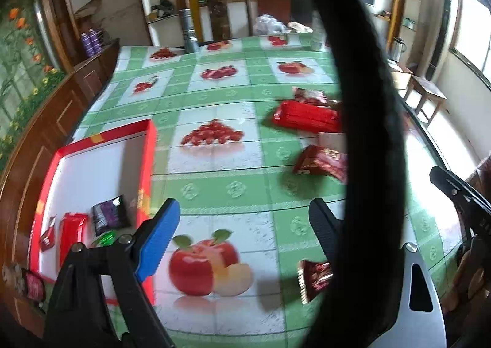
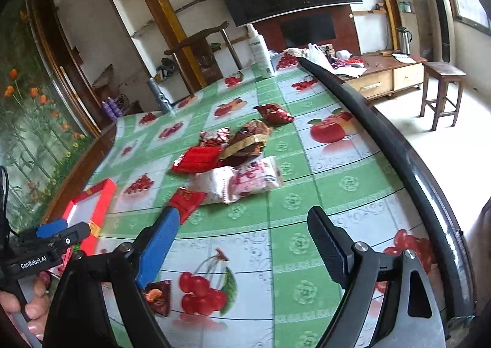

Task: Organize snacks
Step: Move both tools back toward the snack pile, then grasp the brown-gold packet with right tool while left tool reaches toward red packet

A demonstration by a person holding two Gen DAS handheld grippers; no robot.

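A red box [image 1: 147, 170] with a white floor sits at the table's left and holds a purple packet [image 1: 110, 215], a red packet [image 1: 71, 232] and smaller sweets. My left gripper [image 1: 245, 225] hovers open over the cloth just right of it, nothing between its fingers. Loose snacks lie mid-table: a red packet [image 2: 198, 159], pink-white packets [image 2: 245, 179], a brown-gold one [image 2: 248, 139] and a dark red one [image 2: 273, 113]. My right gripper [image 2: 245, 240] is open and empty in front of this pile. A small brown packet [image 2: 158, 295] lies by its blue finger [image 2: 159, 243].
A green fruit-print cloth [image 2: 307, 194] covers the table, whose dark rim [image 2: 399, 139] curves along the right. A white bottle [image 2: 260, 53] and a metal tube [image 2: 161, 96] stand at the far edge. A thick black band [image 1: 362, 102] near the lens hides part of the left wrist view.
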